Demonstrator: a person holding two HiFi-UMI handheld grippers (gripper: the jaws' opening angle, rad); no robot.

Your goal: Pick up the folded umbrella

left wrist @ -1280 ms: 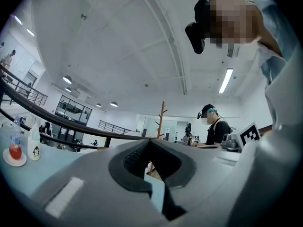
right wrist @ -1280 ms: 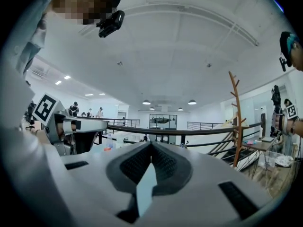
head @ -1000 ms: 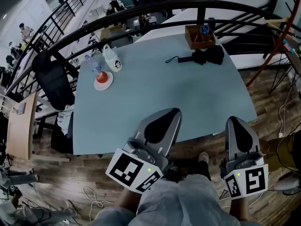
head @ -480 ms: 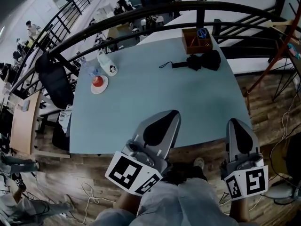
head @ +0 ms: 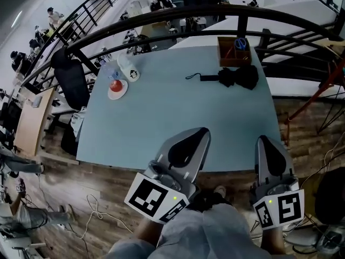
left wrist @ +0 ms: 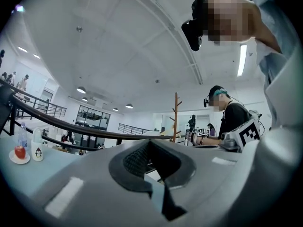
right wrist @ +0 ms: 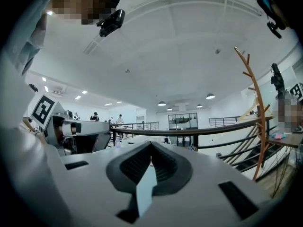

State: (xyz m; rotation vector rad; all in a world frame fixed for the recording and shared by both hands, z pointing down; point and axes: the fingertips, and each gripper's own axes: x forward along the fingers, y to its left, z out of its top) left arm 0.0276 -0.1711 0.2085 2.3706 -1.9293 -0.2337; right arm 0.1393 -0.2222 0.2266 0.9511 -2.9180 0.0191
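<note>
Shifted sideways along table; approaching. Left gripper and right gripper closed, empty; folded umbrella far ahead: reach, open.

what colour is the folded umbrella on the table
The umbrella is black; it shows best in the head view.

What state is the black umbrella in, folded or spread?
Folded: the black umbrella lies as a compact bundle on the pale blue table.

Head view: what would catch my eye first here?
The left gripper and right gripper, both shut and empty, loom at the bottom. Beyond them, on the pale blue table, a black folded umbrella lies at the far right, near a wooden box.
</note>
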